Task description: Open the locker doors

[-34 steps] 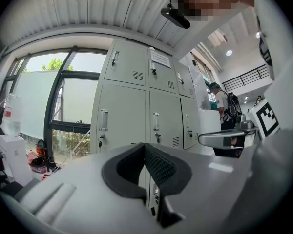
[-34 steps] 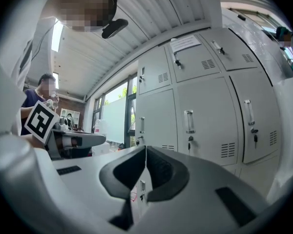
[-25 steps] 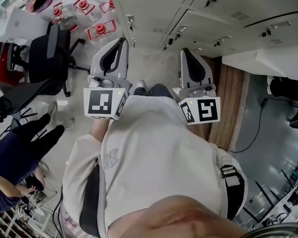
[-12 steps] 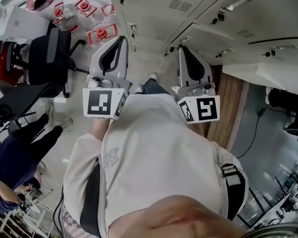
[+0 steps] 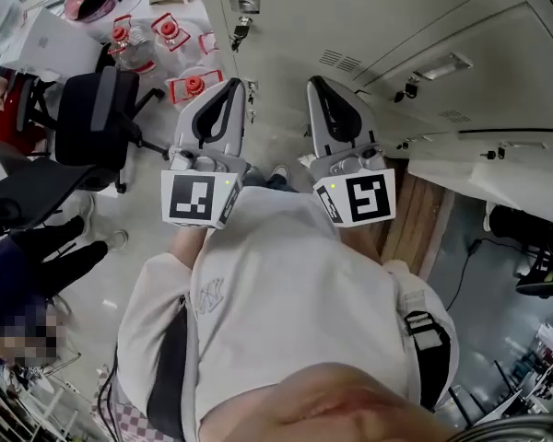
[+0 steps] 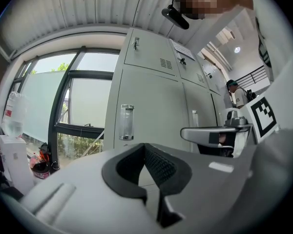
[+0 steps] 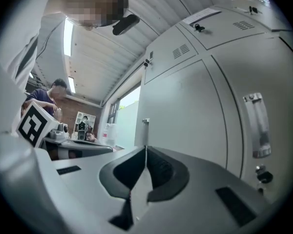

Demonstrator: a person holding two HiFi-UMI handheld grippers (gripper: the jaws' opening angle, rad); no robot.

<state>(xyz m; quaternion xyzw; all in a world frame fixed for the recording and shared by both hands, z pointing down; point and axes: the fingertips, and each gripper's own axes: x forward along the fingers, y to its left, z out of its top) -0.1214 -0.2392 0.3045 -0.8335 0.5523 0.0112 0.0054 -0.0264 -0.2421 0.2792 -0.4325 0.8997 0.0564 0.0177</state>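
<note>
The left hand-held gripper (image 5: 223, 99) and the right hand-held gripper (image 5: 330, 104) were held side by side before the person's chest. Both pointed toward the grey locker doors (image 5: 369, 17) and were clear of them. In each gripper view the jaws stood together, the dark pads meeting at their tips, so both tools were closed and gripped nothing.

The hands holding them could not be seen. They lay behind the marker cube (image 5: 198, 199) on each tool and the person's white shirt (image 5: 286, 320), which filled the lower head view.

Every locker door in sight was shut. The left gripper view showed an upright clear handle (image 6: 126, 122) on the nearest door, ahead of the jaws and a little to the left. The gripper's own body cut off the lower part of that door. Small locks sat higher on the doors, too small to tell whether keys hung in them.

At the head view's left stood a black office chair (image 5: 101, 118) and some red-capped containers (image 5: 192, 86). A second person in dark clothes (image 5: 46, 256) was cut off by the frame edge.
</note>
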